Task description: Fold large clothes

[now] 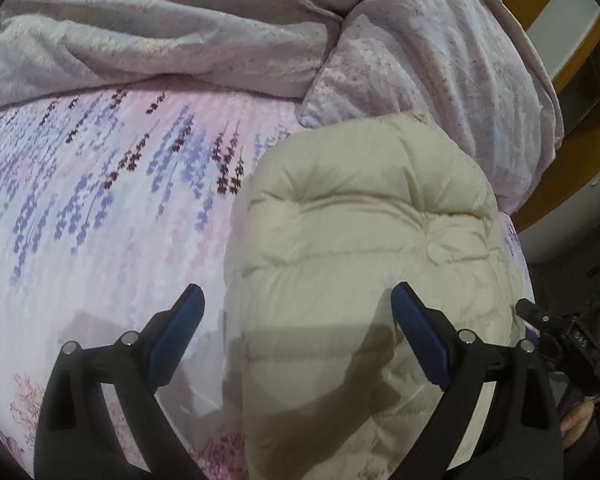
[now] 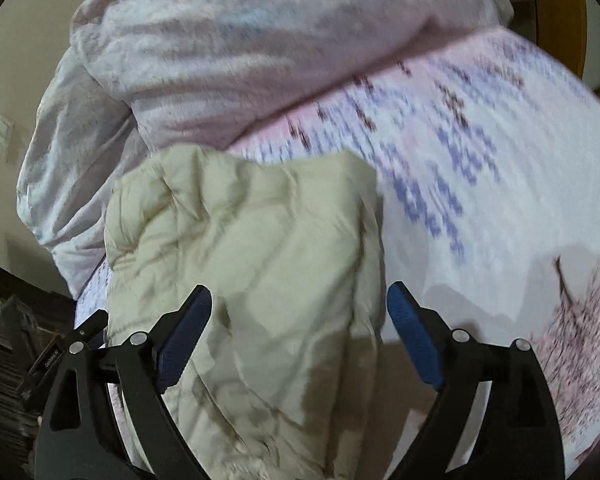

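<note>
Both wrist views look closely down along their tongs, sharing the cream jacket (image 1: pixel 364 248) (image 2: pixel 244 248) on the bed (image 1: pixel 100 208) (image 2: pixel 480 184); the right view is blurred, perhaps mid-motion.

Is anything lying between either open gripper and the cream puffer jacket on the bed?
Nothing visible. The jacket lies bare on the floral bedsheet, directly ahead of the left gripper and right gripper. The rumpled duvet sits behind it.

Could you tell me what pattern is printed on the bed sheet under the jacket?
Purple and maroon flower sprigs on the pink-white bed sheet; clearest in the left wrist view.
</note>
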